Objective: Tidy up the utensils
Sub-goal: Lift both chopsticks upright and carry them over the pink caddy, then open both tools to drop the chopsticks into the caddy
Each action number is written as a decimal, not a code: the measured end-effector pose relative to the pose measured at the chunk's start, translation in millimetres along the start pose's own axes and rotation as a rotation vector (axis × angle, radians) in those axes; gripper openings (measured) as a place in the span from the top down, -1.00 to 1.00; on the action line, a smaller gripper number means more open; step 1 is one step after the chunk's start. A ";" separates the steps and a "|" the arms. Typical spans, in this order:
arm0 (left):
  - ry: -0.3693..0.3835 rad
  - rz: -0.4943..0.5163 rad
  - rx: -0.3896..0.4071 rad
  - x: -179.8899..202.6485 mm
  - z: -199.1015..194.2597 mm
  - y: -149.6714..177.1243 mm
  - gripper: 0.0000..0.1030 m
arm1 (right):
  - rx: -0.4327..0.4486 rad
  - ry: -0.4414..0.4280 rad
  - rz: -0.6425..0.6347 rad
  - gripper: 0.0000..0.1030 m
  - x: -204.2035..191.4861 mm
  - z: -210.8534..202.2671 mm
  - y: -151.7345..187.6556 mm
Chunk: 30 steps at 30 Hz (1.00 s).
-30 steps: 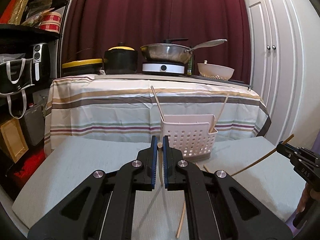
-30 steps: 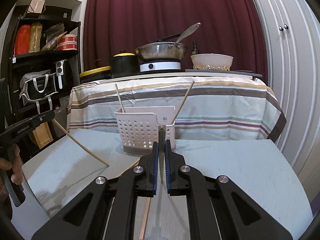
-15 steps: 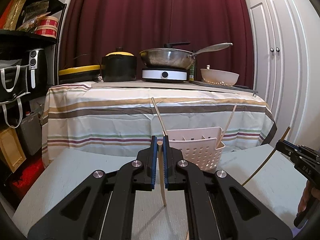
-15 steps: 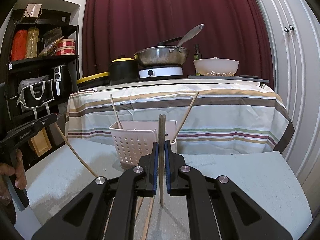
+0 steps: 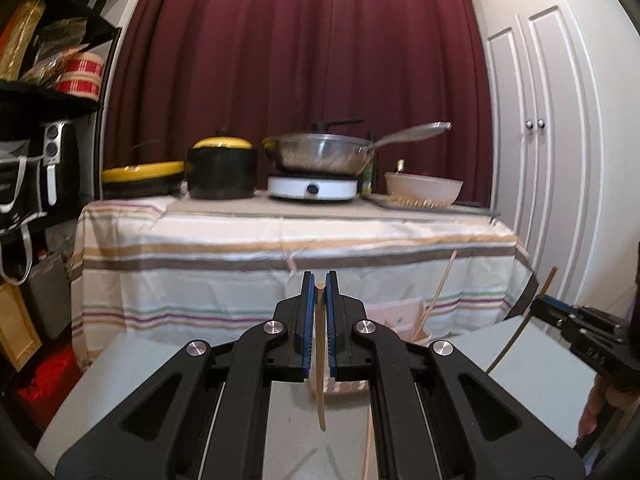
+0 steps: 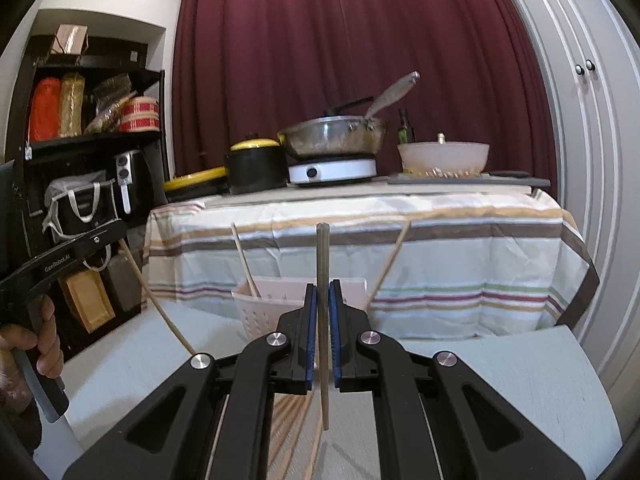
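My left gripper (image 5: 319, 280) is shut on a pale wooden chopstick (image 5: 320, 384) that hangs down between the blue pads, above the grey table (image 5: 160, 364). Behind it, mostly hidden, stands the white perforated basket (image 5: 400, 316) with a chopstick (image 5: 438, 292) leaning in it. My right gripper (image 6: 322, 288) is shut on a darker chopstick (image 6: 322, 256) held nearly upright in front of the basket (image 6: 272, 300). Two chopsticks (image 6: 244, 260) lean in that basket. Several loose chopsticks (image 6: 296, 412) lie on the table under the right gripper. Each gripper shows at the edge of the other's view.
Behind the grey table stands a table under a striped cloth (image 6: 440, 248) with a black pot (image 5: 222, 172), a wok on a white hotplate (image 5: 316, 156) and a bowl (image 6: 442, 156). A black shelf (image 6: 88, 140) is at the left, white cupboard doors (image 5: 536, 160) at the right.
Both grippers have risen with their chopsticks, whose lower ends now hang higher above the table. The basket has sunk lower in both views and is more hidden by the fingers.
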<state>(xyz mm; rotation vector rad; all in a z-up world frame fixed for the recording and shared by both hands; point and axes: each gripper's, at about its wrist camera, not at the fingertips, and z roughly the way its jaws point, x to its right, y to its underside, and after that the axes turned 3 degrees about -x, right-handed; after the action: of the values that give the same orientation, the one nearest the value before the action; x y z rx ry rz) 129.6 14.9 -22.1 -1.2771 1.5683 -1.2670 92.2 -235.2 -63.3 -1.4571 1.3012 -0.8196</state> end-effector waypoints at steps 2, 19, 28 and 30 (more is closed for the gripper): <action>0.013 0.002 0.025 2.4 -1.2 -13.4 0.88 | 0.026 -0.008 -0.004 0.87 -1.0 -0.1 -11.8; -0.008 0.035 0.192 19.7 56.1 -87.1 0.88 | 0.191 0.010 -0.008 0.87 12.0 64.8 -89.1; -0.033 0.047 0.109 23.3 116.2 -44.7 0.88 | 0.093 0.032 0.018 0.87 24.7 118.9 -55.3; -0.040 0.043 0.069 20.8 129.1 -31.8 0.88 | 0.069 0.037 0.021 0.87 26.3 127.2 -47.6</action>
<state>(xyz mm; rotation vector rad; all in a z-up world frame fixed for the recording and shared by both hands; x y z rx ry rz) 254.0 -36.4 -21.6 -1.2118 1.5031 -1.2510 230.4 -234.6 -58.6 -1.3777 1.3010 -0.8736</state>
